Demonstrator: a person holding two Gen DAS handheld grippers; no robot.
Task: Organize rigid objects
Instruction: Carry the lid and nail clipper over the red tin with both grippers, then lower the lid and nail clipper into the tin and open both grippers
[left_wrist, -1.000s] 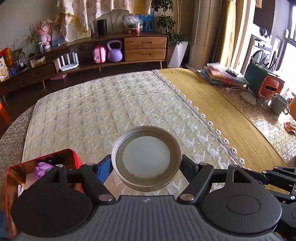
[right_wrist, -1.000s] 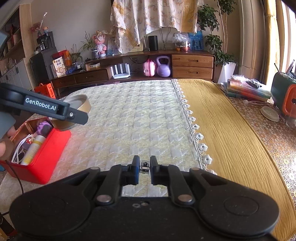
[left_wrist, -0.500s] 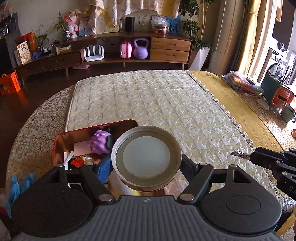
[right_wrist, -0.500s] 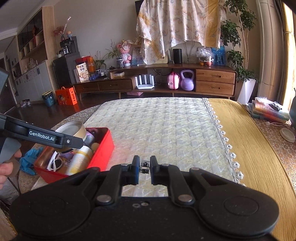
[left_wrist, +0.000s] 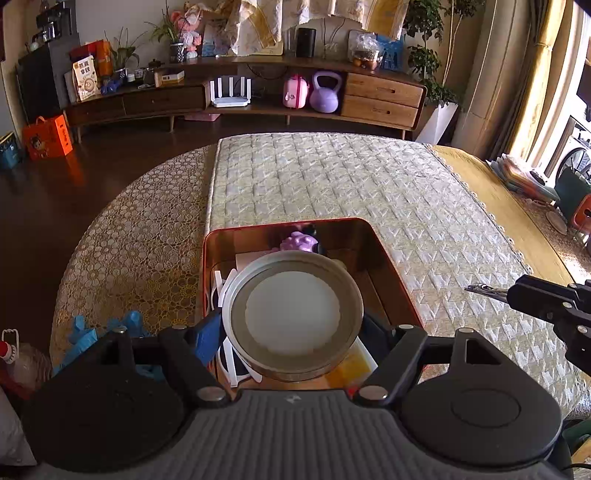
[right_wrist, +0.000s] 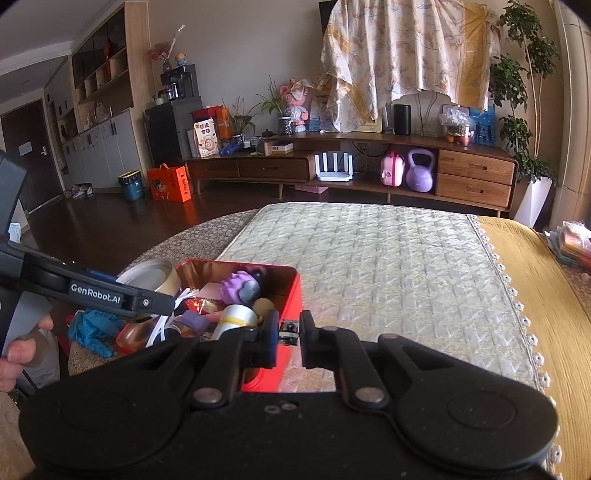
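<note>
Sorting looks nearly finished: left gripper (left_wrist: 293, 325) jaws clamp round metal tin (left_wrist: 293, 314) over filled red box (left_wrist: 391, 266), lower centre; right gripper (right_wrist: 288, 332) jaws pinch small clip (right_wrist: 288, 329).

Round metal tin (left_wrist: 291, 314) with white centre, gold-brown side wall, held tilted above the near end of the red box (left_wrist: 384, 266). Red box open, on the quilted mat, holding a purple ridged toy (left_wrist: 299, 242), white cylinder (right_wrist: 236, 317), white looped plastic pieces (left_wrist: 221, 291), mixed small items.
</note>
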